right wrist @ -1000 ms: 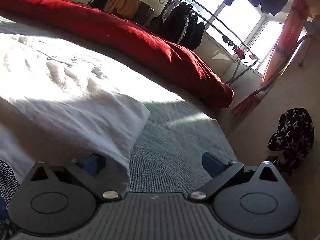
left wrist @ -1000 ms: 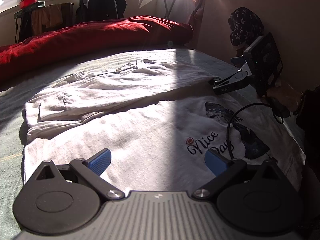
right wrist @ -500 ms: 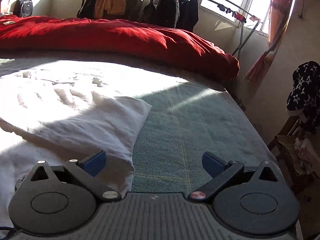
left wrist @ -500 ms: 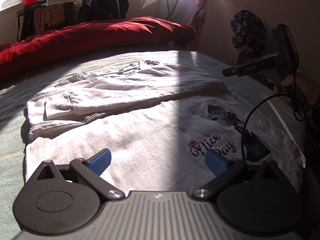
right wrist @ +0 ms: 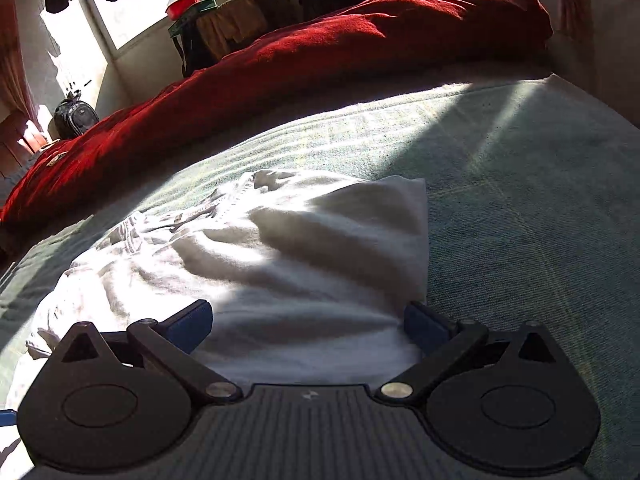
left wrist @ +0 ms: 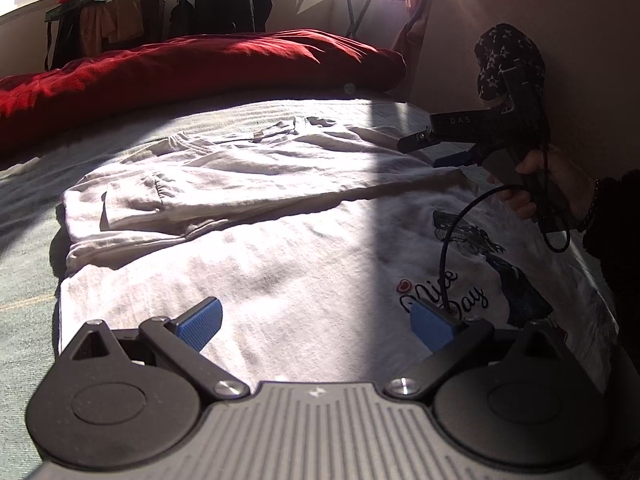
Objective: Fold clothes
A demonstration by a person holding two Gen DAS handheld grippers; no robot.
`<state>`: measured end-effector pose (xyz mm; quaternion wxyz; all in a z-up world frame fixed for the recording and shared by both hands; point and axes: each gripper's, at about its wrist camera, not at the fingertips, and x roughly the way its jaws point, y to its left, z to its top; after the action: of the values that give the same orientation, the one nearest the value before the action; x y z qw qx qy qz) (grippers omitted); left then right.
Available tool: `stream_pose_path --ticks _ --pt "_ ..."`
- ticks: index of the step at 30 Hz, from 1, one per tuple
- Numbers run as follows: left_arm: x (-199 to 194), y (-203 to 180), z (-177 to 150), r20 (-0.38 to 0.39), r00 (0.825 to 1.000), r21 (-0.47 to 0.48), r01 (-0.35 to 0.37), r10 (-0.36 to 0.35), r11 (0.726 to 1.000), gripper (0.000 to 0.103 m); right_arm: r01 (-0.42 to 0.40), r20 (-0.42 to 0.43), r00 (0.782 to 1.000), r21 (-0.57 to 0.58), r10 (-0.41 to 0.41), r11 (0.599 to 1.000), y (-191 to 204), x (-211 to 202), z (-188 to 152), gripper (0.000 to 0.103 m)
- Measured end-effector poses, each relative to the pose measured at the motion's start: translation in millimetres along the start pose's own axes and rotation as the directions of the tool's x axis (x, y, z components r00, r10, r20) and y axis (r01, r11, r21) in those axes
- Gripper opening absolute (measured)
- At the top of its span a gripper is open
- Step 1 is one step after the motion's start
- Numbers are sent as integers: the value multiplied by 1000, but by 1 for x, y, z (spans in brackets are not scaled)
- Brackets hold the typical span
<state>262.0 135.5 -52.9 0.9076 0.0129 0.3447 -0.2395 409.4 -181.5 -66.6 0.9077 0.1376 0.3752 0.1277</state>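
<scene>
I see white shirt [left wrist: 280, 264] flat on bed [right wrist: 520, 208] | left gripper [left wrist: 316, 322] over shirt, jaws apart | right gripper [right wrist: 308, 326] at shirt's folded edge, jaws apart, seemingly gripping nothing

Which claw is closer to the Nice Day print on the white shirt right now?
Left. The left claw hovers open just in front of the Nice Day print, its right-side finger beside it. The right claw is farther off, over the shirt's folded flap.

You see a white shirt [left wrist: 280, 264] with black script print, red duvet [left wrist: 192, 64] at 12 o'clock, green bedsheet [right wrist: 520, 200], blue pads [left wrist: 200, 322].
</scene>
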Motion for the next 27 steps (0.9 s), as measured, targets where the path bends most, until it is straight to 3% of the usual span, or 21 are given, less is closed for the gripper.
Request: stream_pose_path --ticks 6,10,12,15,22,25,27 --pt "5 2 0 -14 1000 -2 -13 13 1000 100 -58 52 997 -2 58 998 12 -8 34 103" --pt "9 4 0 -24 1000 -8 -13 13 1000 100 -52 -20 999 -49 51 997 28 29 49 103" --pt "11 6 -1 -30 999 -14 -15 14 1000 100 -5 -59 998 -92 -1 996 32 53 49 103" --pt "14 8 -2 -43 999 -20 -24 23 1000 100 144 -66 985 -195 -159 970 33 86 50 103" --pt "14 10 -1 -40 999 -21 -27 26 999 100 151 -85 983 -114 -161 982 19 77 75 103" --pt "14 9 -1 -43 999 -19 -29 28 999 100 49 -116 991 -109 -62 993 30 61 78 103" --pt "15 9 -1 -45 999 -19 -31 30 999 100 52 -134 988 -165 -75 985 41 61 77 103"
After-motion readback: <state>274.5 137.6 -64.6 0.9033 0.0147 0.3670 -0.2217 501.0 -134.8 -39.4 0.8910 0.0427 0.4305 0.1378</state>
